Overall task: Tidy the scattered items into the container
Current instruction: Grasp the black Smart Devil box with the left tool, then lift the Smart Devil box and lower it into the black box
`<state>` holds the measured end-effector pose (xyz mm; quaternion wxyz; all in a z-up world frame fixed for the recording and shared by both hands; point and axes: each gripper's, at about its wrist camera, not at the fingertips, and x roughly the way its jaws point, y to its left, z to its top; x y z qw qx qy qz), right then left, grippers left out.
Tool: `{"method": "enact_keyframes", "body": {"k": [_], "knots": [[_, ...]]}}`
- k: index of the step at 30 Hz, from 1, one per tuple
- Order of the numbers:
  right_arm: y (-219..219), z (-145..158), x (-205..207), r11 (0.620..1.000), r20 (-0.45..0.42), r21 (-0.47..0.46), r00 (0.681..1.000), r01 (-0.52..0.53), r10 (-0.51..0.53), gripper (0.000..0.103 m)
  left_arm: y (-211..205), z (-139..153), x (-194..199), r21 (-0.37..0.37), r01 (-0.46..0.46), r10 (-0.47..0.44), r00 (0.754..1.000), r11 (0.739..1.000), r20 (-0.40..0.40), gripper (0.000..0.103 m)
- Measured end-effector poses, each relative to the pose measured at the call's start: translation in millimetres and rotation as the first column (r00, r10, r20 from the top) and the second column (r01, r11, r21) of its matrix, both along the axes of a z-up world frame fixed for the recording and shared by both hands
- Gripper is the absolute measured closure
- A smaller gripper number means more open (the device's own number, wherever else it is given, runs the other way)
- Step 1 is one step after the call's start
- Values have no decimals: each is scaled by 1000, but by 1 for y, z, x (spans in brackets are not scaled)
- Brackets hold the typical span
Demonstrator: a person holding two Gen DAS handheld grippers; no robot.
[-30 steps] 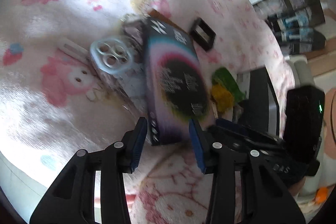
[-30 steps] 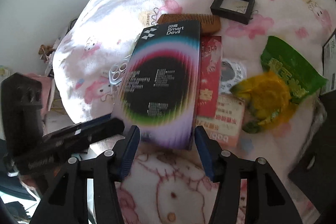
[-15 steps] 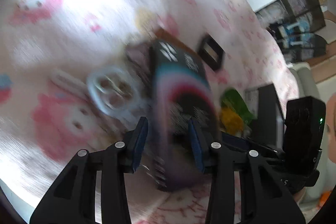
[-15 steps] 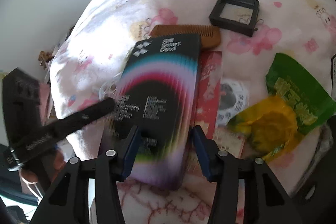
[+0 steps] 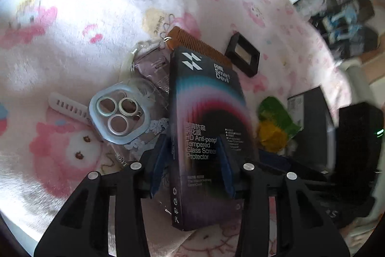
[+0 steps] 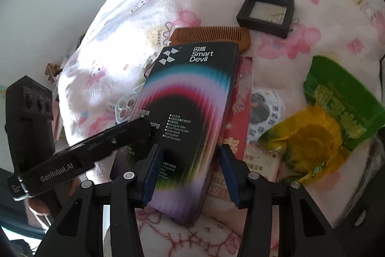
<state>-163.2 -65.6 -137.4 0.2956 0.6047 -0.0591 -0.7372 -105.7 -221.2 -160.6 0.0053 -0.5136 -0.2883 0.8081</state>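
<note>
Both grippers worked on one item. Around the lower part of the screen-protector box (image 5: 207, 127), the left gripper (image 5: 192, 166) had its blue pads (image 5: 160, 165) on either side; one pad lay against the box's left edge and the other seemed to overlap its printed face, so whether the box was truly clamped I cannot tell. From the other side the right gripper (image 6: 190, 166) straddled the same box (image 6: 192, 117) with its pads (image 6: 152, 172) close to both long edges, though full contact could not be confirmed either. One finger of the left gripper (image 6: 96, 146) reached across the box's left side in the right wrist view.

The box lay tilted on top of a pile on the pink cartoon blanket (image 5: 72, 4). Under and beside it were a brown comb (image 6: 211, 36), a red packet (image 6: 240, 112), a clear phone case with a blue camera ring (image 5: 120, 119) and a white strap (image 5: 67, 106). Further off sat a black square frame (image 6: 267, 12) and a green and yellow snack bag (image 6: 336, 117). No container could be made out for certain.

By my judgement the box would be light, stiff and smooth-sided cardboard, with glass inside that should not be bent or dropped. Gripping across the narrow width at mid-length looked safest, since the glossy faces might slip.
</note>
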Motion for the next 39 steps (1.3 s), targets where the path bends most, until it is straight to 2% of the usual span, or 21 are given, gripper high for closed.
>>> {"method": "enact_keyframes", "body": {"k": [2,5,6,7,8,9,11,13,16,20,23,25,27,33,35,39], "knots": [[-2,9,6,1000,-23,20,1000,-20,21,59,10,13,5,-38,16,-15,1000,999,9,56],[7,32,20,999,-76,-3,996,-54,54,59,21,42,20,-101,31,-36,998,994,-43,56],[10,40,24,998,-89,-18,995,-56,54,59,24,50,23,-108,30,-36,998,994,-56,60],[14,48,29,998,-101,-32,993,-57,53,60,28,59,25,-67,51,-56,995,996,-78,63],[18,58,34,994,-104,-84,993,-69,60,62,32,66,26,-22,70,-72,992,997,-100,76],[19,65,38,989,-98,-124,993,-80,68,66,40,77,28,-15,84,-85,988,996,-129,83],[25,83,49,989,-147,-118,987,-85,68,70,53,88,26,-96,87,-100,986,992,-136,81],[33,91,51,990,-183,-116,981,-83,61,70,57,82,17,-121,64,-74,994,991,-78,81],[50,82,45,994,-125,-105,992,-14,1,70,59,75,15,-153,54,-63,997,987,-54,80],[77,66,45,998,-120,-45,992,36,-41,70,52,62,21,-97,41,-43,999,994,-22,69],[89,51,41,997,-81,-30,994,66,-68,70,54,53,18,-130,30,-29,1000,991,10,67],[87,44,39,997,-68,-24,995,70,-71,69,49,46,16,-144,12,-7,1000,989,30,65],[81,36,36,998,-44,-24,997,61,-62,69,42,40,15,-121,-4,8,999,993,36,60],[55,16,18,999,-18,-1,999,34,-34,62,25,21,4,-66,-10,14,998,998,58,58],[48,6,12,1000,6,7,1000,29,-29,62,20,10,-1,-11,-6,7,998,1000,65,54],[37,-13,0,999,74,-40,997,21,-18,58,20,-4,-8,28,13,-15,998,1000,68,53]]}}
